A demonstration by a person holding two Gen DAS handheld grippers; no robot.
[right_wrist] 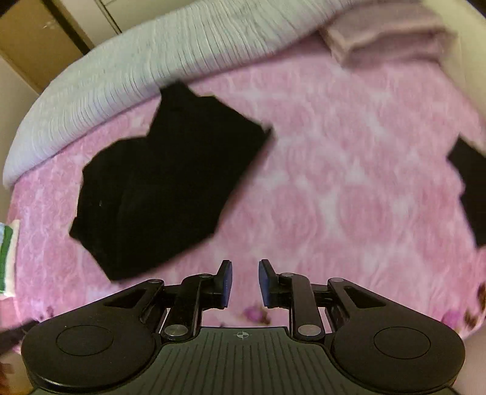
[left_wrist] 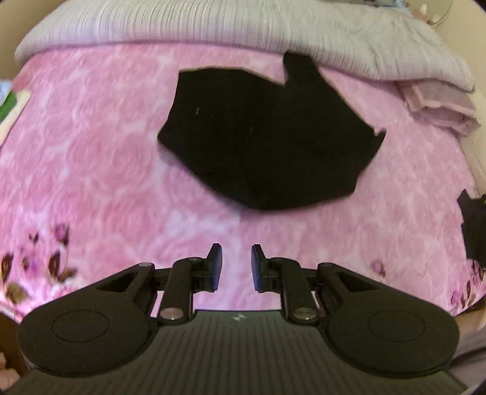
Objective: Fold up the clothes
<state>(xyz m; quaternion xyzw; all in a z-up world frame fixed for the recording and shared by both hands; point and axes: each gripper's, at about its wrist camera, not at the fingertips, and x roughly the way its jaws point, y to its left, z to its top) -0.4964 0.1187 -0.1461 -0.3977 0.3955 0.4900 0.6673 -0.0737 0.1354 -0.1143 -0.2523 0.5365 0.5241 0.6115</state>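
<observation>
On the pink bed cover [left_wrist: 91, 145], a black garment [left_wrist: 261, 136] lies flat, irregular in outline, one flap reaching toward the grey ribbed quilt [left_wrist: 212, 21]. Left gripper [left_wrist: 236, 267] and right gripper [right_wrist: 245, 284] hover above the near edge, jaws spread, holding nothing. A second dark cloth [right_wrist: 474, 194] lies well apart. Whether folding is partial or complete cannot be settled. Any grasp should pinch edge corners squarely, keeping layers aligned.
</observation>
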